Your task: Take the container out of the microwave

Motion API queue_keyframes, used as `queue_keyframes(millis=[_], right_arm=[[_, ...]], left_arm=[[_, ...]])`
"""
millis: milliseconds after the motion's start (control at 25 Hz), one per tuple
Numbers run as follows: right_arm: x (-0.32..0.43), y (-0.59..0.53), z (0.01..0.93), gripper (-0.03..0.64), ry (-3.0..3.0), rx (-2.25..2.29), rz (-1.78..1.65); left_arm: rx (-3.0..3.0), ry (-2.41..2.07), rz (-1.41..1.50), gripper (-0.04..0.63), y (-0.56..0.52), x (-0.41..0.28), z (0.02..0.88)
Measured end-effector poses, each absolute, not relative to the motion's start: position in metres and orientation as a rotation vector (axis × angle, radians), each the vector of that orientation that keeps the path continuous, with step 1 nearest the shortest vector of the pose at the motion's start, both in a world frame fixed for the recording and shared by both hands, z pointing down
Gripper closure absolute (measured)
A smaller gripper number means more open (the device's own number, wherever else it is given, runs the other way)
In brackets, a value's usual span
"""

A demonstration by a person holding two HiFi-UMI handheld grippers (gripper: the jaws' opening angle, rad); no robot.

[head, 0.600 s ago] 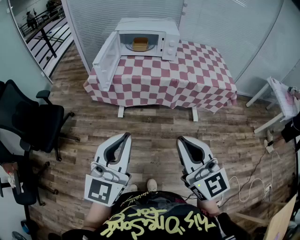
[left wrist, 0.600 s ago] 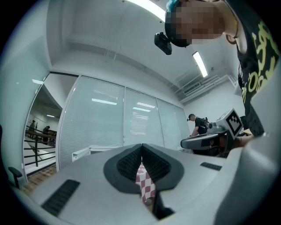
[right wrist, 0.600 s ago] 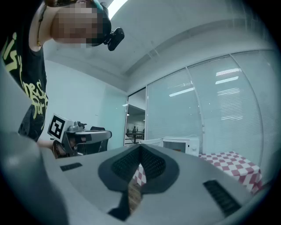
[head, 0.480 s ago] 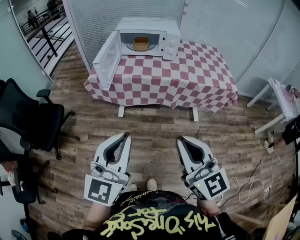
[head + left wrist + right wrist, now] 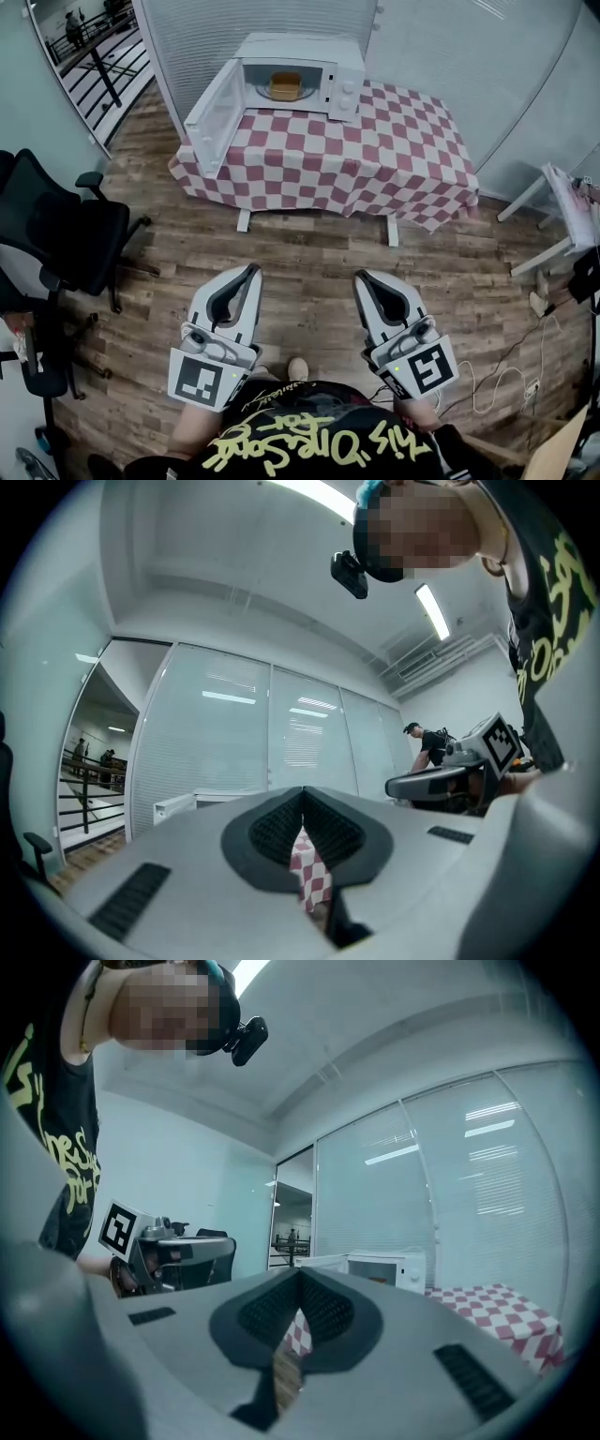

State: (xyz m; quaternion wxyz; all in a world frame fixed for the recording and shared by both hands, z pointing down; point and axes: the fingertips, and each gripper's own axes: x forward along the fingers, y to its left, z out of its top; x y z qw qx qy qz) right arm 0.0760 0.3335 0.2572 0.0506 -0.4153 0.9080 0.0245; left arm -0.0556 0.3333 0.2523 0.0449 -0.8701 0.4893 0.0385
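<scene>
A white microwave stands at the far left end of a checkered table, its door swung wide open to the left. Inside it sits an orange-brown container. Both grippers are held low near my body, well short of the table. My left gripper is shut with nothing in it, and my right gripper is shut and empty too. In the right gripper view the microwave shows small ahead, past the closed jaws.
A black office chair stands at the left on the wooden floor. A white stand and cables lie at the right. Glass walls with blinds close off the back. Another person shows far off in the left gripper view.
The view has shifted slightly, so the table and microwave sit a little lower in the picture. Both grippers keep their place and stay shut.
</scene>
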Motion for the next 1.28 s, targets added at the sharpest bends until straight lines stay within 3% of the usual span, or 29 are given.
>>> queue_keyframes(millis=[600,1280], right_arm=[[0.093,0.315,0.272,0.607,2.762,-1.233,0.022],[0.076,0.210,0.265,0.607,2.725,-1.291,0.052]], left_arm=[[-2.653,1.553,0.117,0.588,0.320,-0.042,0.261],[-2.650,1.523,0.139,0.588,0.210,-0.065,0.257]])
